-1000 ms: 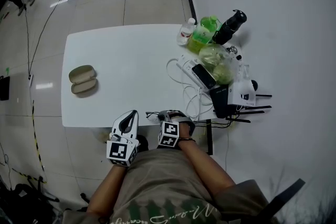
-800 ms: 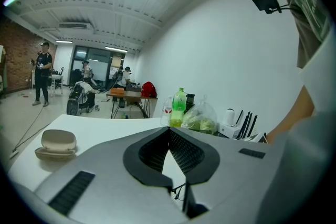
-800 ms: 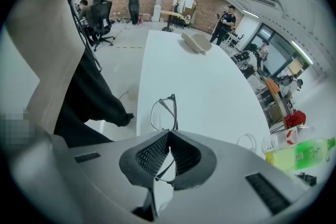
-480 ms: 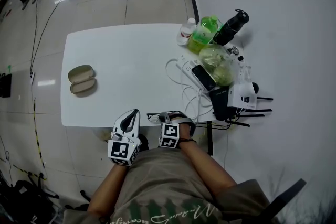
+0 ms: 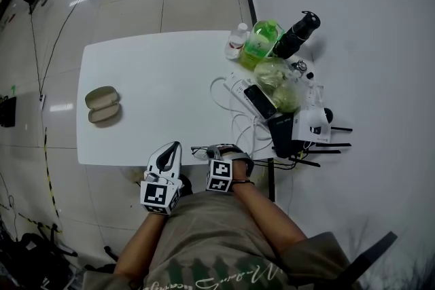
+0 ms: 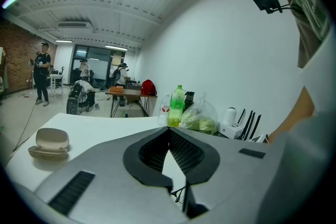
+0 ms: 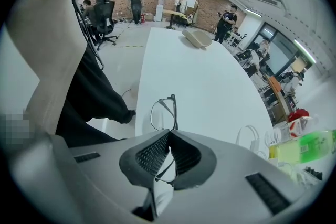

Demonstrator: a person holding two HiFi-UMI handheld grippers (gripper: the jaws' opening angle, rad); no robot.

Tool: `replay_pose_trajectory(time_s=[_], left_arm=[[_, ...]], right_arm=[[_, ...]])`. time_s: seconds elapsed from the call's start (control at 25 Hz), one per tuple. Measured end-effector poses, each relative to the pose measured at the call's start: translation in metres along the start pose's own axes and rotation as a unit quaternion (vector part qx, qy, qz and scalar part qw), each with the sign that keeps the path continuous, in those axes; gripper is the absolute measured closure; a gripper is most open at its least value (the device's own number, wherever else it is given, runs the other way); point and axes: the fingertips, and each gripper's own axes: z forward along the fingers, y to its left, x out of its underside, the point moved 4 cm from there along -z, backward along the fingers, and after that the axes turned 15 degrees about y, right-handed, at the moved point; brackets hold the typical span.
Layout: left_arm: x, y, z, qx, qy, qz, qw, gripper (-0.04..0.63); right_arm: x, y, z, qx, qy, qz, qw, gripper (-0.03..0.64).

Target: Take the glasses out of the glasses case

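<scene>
The right hand-held gripper (image 7: 169, 134) is clamped on the thin black-framed glasses (image 7: 163, 113), holding them just over the near edge of the white tabletop (image 5: 170, 92). Beside it, the left hand-held gripper (image 6: 169, 131) has its jaws together on nothing. The beige oval glasses case (image 5: 102, 106) lies open, well apart, at the tabletop's left side.
</scene>
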Motion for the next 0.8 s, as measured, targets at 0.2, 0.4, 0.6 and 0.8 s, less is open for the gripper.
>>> replay_pose_trajectory(time_s=[0.2,0.4,0.6,0.8], left_arm=[[-0.005,-0.010,0.010,0.000,0.001,0.001,1.0000,0.588],[-0.009,-0.020,0.021,0.005,-0.001,0.004,1.0000,0.588],[-0.011,-0.029,0.030,0.001,-0.004,0.004,1.0000,0.588],[-0.012,-0.034,0.033,-0.005,-0.010,-0.014,0.9998,0.588]], right_arm=[[0.011,-0.003,0.002,-0.001,-0.004,-0.002,1.000,0.598],[0.026,-0.005,0.004,-0.003,-0.001,-0.010,1.000,0.598],[0.034,-0.008,0.006,-0.011,-0.006,-0.016,1.000,0.598],[0.042,-0.009,0.010,-0.022,-0.008,-0.025,0.999,0.598]])
